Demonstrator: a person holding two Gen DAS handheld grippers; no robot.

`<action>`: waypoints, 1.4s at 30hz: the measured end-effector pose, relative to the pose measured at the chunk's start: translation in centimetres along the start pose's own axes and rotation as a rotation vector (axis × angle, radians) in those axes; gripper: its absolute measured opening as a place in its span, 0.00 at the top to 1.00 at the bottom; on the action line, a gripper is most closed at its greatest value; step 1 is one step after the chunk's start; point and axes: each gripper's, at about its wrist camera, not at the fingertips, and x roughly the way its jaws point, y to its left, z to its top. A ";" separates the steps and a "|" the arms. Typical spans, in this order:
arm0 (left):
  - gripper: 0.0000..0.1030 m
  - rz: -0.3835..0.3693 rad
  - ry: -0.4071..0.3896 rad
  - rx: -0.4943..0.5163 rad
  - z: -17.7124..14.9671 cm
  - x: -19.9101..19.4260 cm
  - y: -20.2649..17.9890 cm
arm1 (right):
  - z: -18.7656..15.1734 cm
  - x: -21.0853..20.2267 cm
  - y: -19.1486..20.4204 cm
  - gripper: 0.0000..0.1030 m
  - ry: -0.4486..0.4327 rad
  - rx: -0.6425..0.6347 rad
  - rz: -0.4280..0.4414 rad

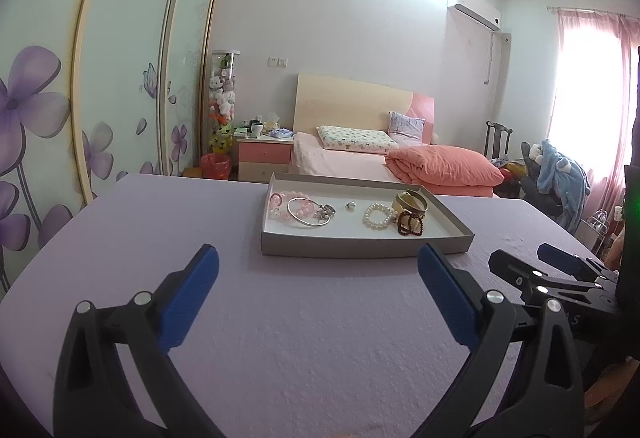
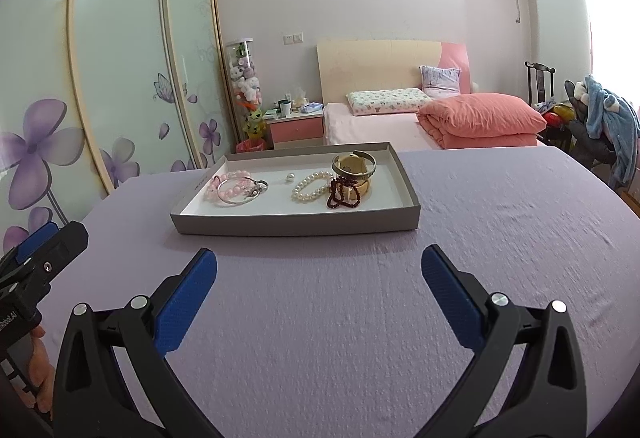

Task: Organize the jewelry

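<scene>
A shallow grey tray with a white floor sits on the lilac table. In it lie a pink bead bracelet, a silver bangle, a small silver bead, a white pearl bracelet, a dark red bead string and a gold bangle. My left gripper stands open short of the tray with nothing between its fingers. My right gripper is also open and empty, a little in front of the tray.
The lilac cloth table stretches wide around the tray. The right gripper shows at the left wrist view's right edge, the left gripper at the other view's left edge. A bed and wardrobe stand behind.
</scene>
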 end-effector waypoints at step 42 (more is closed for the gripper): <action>0.04 0.005 0.008 0.008 -0.3 0.4 -0.8 | 0.5 -0.8 0.4 0.02 -0.007 -0.009 0.010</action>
